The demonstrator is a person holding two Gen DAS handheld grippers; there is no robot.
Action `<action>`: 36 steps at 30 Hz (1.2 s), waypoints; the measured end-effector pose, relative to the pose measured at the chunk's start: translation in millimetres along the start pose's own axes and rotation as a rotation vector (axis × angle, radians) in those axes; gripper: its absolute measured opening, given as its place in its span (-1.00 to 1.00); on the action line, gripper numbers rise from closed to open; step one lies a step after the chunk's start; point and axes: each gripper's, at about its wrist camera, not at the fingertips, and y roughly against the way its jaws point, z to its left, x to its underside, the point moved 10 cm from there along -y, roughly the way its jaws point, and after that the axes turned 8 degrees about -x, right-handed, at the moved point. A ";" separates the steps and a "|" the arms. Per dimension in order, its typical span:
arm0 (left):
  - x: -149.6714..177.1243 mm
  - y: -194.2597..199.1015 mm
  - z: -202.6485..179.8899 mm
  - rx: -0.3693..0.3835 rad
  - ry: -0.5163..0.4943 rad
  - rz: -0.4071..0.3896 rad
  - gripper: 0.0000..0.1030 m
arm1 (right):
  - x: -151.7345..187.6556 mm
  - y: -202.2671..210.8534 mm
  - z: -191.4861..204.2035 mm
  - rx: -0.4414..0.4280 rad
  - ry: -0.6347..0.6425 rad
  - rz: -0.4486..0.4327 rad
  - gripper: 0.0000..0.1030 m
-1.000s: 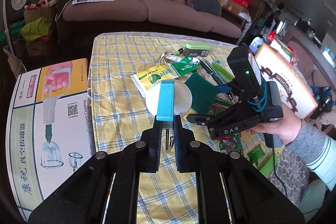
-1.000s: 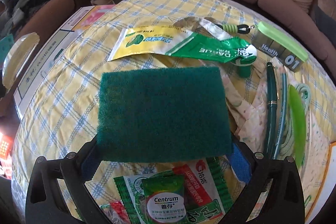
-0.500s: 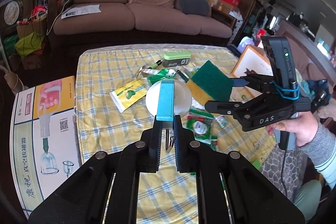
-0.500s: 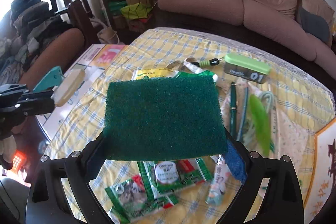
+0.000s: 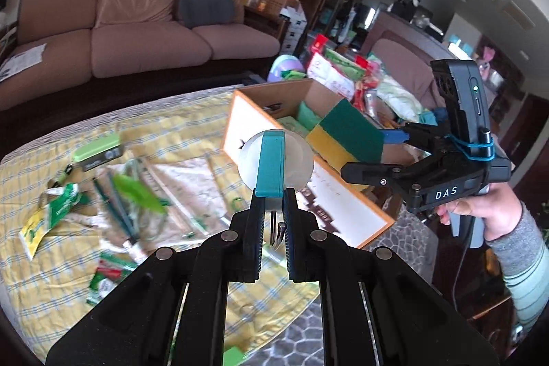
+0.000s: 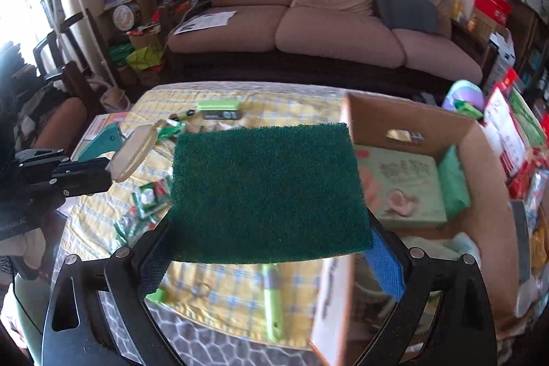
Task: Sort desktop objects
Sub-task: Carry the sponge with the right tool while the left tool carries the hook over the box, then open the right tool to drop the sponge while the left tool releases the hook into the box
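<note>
My right gripper (image 6: 271,249) is shut on a green-and-yellow scouring sponge (image 6: 267,191), held flat in the air beside the open cardboard box (image 6: 408,122). In the left wrist view the sponge (image 5: 346,134) hangs over the box (image 5: 260,91) and the right gripper (image 5: 377,156) shows at right. My left gripper (image 5: 273,194) is shut on a round white suction hook (image 5: 295,160) with a metal hook below, above the table near the box. It also shows in the right wrist view (image 6: 133,153).
The yellow checked tablecloth (image 5: 68,280) carries a green case (image 5: 97,155), pens, green sachets (image 5: 51,211) and packets (image 6: 147,198). The box holds a green carton (image 6: 401,187) and cloths. A brown sofa (image 6: 326,23) stands behind; clutter piles at right.
Both grippers have swung right with their loads. The sponge moved from above the table's middle to over the cardboard box. The suction hook now sits near the box's side.
</note>
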 end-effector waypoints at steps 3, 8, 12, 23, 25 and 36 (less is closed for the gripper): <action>-13.1 -37.2 -49.1 0.032 -0.032 0.035 -0.81 | 23.8 25.7 -55.2 0.045 -0.055 0.013 0.91; -21.3 -92.1 -123.8 0.050 -0.123 0.087 -0.81 | 69.7 50.1 -134.3 0.101 -0.145 0.044 0.91; -14.4 -135.5 -159.5 0.013 -0.196 0.154 -0.81 | 101.0 53.6 -181.6 0.116 -0.203 0.064 0.91; -12.5 -179.4 -154.4 -0.114 -0.255 0.209 -0.81 | 109.9 23.5 -210.7 0.108 -0.168 0.134 0.92; -19.0 -173.0 -143.6 -0.113 -0.222 0.195 -0.80 | 102.9 10.4 -207.3 0.101 -0.164 0.182 0.92; -31.4 -150.8 -103.1 -0.121 -0.154 0.171 -0.83 | 82.4 -42.4 -178.2 -0.067 -0.289 0.315 1.00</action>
